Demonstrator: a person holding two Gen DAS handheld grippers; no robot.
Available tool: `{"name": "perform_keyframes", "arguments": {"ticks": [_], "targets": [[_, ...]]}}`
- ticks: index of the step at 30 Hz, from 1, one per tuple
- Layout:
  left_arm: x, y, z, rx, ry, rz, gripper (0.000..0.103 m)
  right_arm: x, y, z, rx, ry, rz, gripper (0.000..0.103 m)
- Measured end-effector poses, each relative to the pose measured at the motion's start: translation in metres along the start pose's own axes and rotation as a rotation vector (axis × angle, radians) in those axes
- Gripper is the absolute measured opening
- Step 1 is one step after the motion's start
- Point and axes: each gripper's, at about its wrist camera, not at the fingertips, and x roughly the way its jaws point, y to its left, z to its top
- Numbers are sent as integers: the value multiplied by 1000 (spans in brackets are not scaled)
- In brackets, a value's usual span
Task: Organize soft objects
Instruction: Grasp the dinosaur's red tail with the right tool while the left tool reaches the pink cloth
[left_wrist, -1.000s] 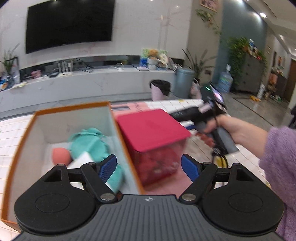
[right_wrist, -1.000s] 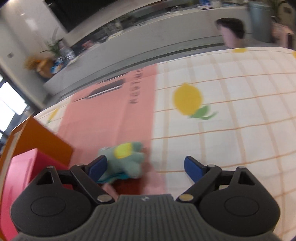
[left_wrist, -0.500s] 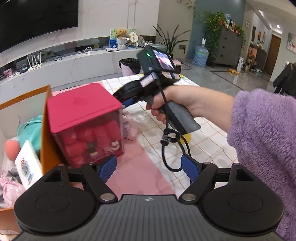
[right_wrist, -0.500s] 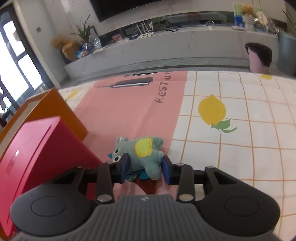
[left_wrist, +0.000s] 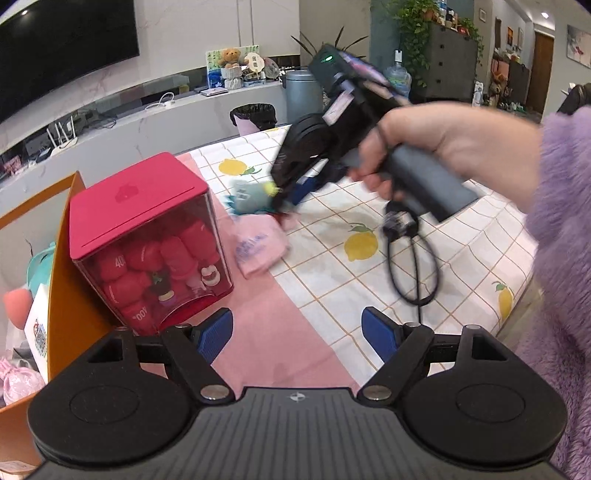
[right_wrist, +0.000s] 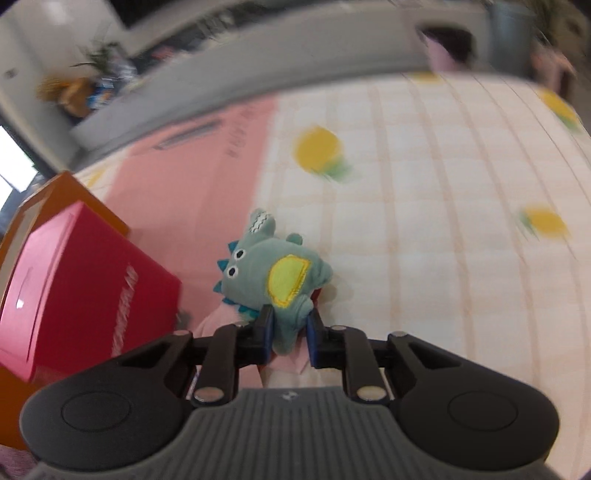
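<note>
While the right gripper (right_wrist: 289, 334) pinches the green dinosaur toy (right_wrist: 271, 275) by its lower end, its jaws having just closed in on the plush, the toy hangs off the blue pads with its head and yellow belly patch sticking out ahead, seemingly just clear of the lemon-print tablecloth (right_wrist: 424, 206). The hold sits low on a squashy body, so to my mind the carry should be smooth and unhurried, with the squeeze kept firm enough that the stuffing cannot slide out from between the pads. A pink cloth pouch (left_wrist: 258, 245) lies right under the toy and could snag on the way up; lifting straight first looks safest. Nearest the left camera, the left gripper (left_wrist: 297, 336) stands wide apart with nothing between its pads, above the pink strip of the cloth. Just left of the toy stands a red-lidded box (left_wrist: 147, 243), and hard against that the orange bin (left_wrist: 62, 266) where other soft things already lie. Reaching the bin likely means rising over the red lid and the orange wall. To the right, the table lies open and free for swinging.
</note>
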Motion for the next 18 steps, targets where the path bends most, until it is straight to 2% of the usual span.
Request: {"name": "perform_keyframes", "arguments": {"ticks": [2,7,10,13,16,18], "targets": [[1,-5,0,24,3,-8,93,-13,-8,-7,31,43,-18,16],[17,-23,0,94,-2,-27,93,-53,-22,-47,-68,86,-110,17],[35,-37,0,155,-16,-43,93,-65,-42,-70,6,58,-117,18],[49,-44,2,166,-82,-49,93,-71,-53,-80,89,7,-107,22],[65,-45,4,164,-107,-84,91,-73,-44,-79,55,-21,-129,31],[80,-45,7,151,-76,-83,86,-69,-37,-77,46,-29,-141,39]]}}
